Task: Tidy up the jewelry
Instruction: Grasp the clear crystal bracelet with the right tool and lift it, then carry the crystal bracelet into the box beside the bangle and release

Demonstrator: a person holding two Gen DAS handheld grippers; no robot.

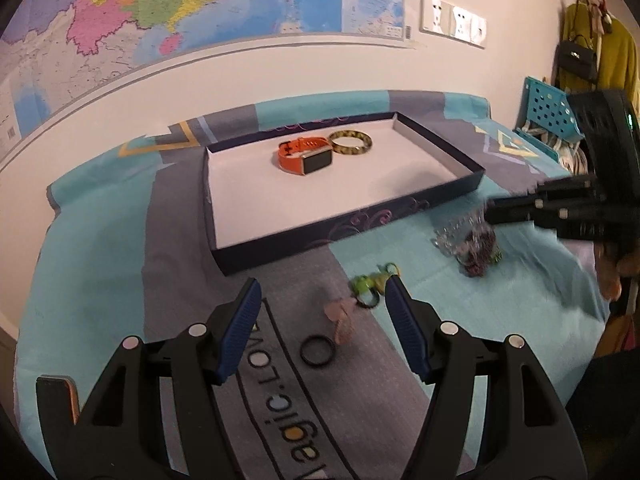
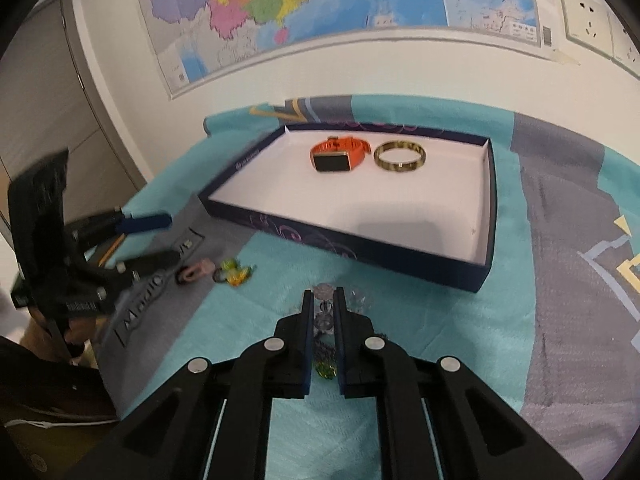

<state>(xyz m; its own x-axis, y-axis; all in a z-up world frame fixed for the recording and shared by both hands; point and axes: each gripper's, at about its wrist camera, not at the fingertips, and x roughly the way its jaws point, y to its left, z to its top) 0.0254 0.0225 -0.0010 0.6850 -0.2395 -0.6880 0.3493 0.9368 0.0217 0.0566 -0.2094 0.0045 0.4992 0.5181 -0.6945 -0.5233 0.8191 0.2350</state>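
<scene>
A shallow dark-blue box (image 1: pixel 280 246) (image 2: pixel 360 254) with a white floor holds an orange watch (image 1: pixel 304 155) (image 2: pixel 338 155) and a gold patterned bangle (image 1: pixel 351 143) (image 2: pixel 400 155). My left gripper (image 1: pixel 320 286) (image 2: pixel 168 238) is open above a pink hair tie (image 1: pixel 342 318) (image 2: pixel 196 270), a black ring (image 1: pixel 316 351) and a green-yellow charm (image 1: pixel 370 282) (image 2: pixel 236 274). My right gripper (image 2: pixel 323 296) (image 1: pixel 490 212) is closed on a beaded bracelet bundle (image 1: pixel 476 246) (image 2: pixel 323 320), whose clear and dark beads sit between the jaws.
A teal and grey cloth (image 1: pixel 100 280) (image 2: pixel 540 280) covers the table. A map hangs on the wall (image 1: pixel 200 8) behind. A teal perforated basket (image 1: pixel 548 116) stands at the far right, with a coat and bag hanging beyond it.
</scene>
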